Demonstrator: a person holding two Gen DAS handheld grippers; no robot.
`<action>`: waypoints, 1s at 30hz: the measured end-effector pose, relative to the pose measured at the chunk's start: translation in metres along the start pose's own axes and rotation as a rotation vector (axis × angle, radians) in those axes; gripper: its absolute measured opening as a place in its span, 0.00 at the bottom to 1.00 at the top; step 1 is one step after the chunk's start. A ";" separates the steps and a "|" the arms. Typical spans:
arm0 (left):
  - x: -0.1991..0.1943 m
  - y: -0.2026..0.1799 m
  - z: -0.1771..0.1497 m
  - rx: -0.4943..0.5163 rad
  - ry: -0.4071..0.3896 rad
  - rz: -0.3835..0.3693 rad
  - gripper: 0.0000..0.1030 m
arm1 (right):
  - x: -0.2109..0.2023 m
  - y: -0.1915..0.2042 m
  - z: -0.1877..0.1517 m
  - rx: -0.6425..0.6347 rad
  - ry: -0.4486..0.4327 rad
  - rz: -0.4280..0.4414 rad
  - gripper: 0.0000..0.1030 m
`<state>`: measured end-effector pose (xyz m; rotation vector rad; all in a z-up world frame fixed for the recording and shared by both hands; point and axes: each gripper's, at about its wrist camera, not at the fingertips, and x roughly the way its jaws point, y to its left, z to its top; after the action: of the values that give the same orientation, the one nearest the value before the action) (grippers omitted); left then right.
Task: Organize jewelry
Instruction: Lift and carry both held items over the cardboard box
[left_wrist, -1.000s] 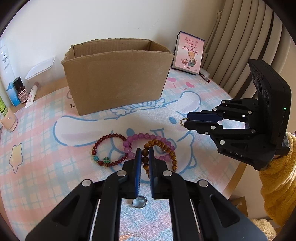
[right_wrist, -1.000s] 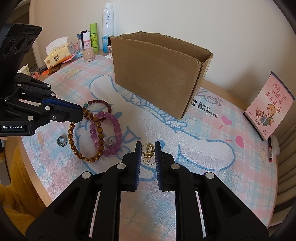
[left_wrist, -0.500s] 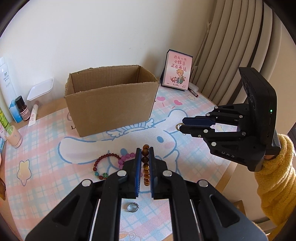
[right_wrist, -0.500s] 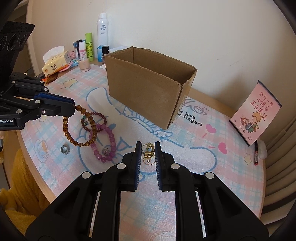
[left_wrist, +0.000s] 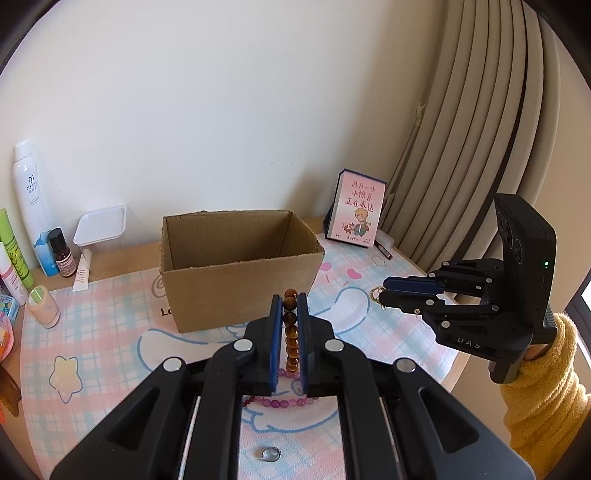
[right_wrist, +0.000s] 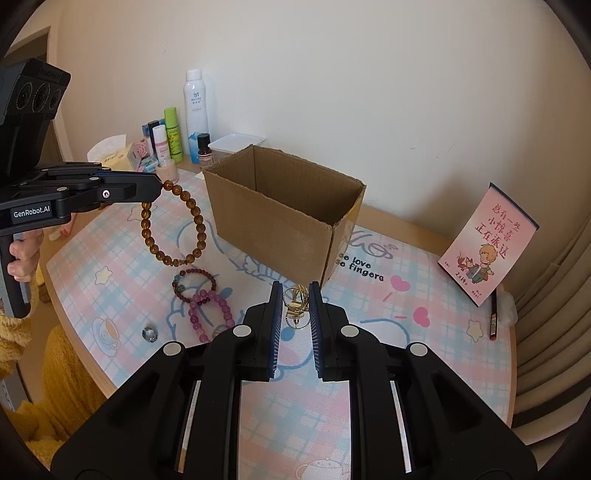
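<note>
My left gripper (left_wrist: 289, 297) is shut on an amber bead bracelet (left_wrist: 290, 334), which hangs in a loop (right_wrist: 173, 225) above the mat, left of the box. My right gripper (right_wrist: 295, 286) is shut on a small cluster of gold jewelry (right_wrist: 296, 304), held in the air in front of the box's near corner; its tip (left_wrist: 385, 294) shows the gold ring (left_wrist: 375, 293). The open cardboard box (left_wrist: 240, 291) stands upright behind both grippers, with nothing visible inside. A dark red bracelet (right_wrist: 194, 282), a pink bead bracelet (right_wrist: 210, 314) and a small silver ring (right_wrist: 149, 333) lie on the mat.
Bottles (left_wrist: 31, 206) and a clear plastic tub (left_wrist: 99, 229) line the back left by the wall. A pink booklet (right_wrist: 487, 243) leans at the right with a pen (right_wrist: 493, 314) beside it. A tissue pack (right_wrist: 110, 153) sits far left. Curtains (left_wrist: 491, 129) hang right of the round table's edge (right_wrist: 74, 332).
Both grippers have risen and tilted up. The amber bracelet has left the mat and now hangs from my left gripper. The gold jewelry has gone up with my right gripper.
</note>
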<state>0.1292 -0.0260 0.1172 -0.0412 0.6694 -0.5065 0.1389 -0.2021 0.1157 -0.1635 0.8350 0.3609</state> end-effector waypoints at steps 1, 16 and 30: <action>-0.001 0.001 0.002 -0.002 -0.008 0.000 0.07 | -0.001 -0.001 0.002 0.004 -0.005 0.002 0.13; 0.000 0.023 0.055 -0.093 -0.136 -0.002 0.07 | 0.004 -0.012 0.054 0.078 -0.064 0.052 0.13; 0.046 0.047 0.072 -0.152 -0.125 0.101 0.07 | 0.064 -0.030 0.081 0.169 0.005 0.065 0.13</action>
<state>0.2246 -0.0147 0.1378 -0.1796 0.5830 -0.3518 0.2455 -0.1918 0.1213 0.0197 0.8734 0.3489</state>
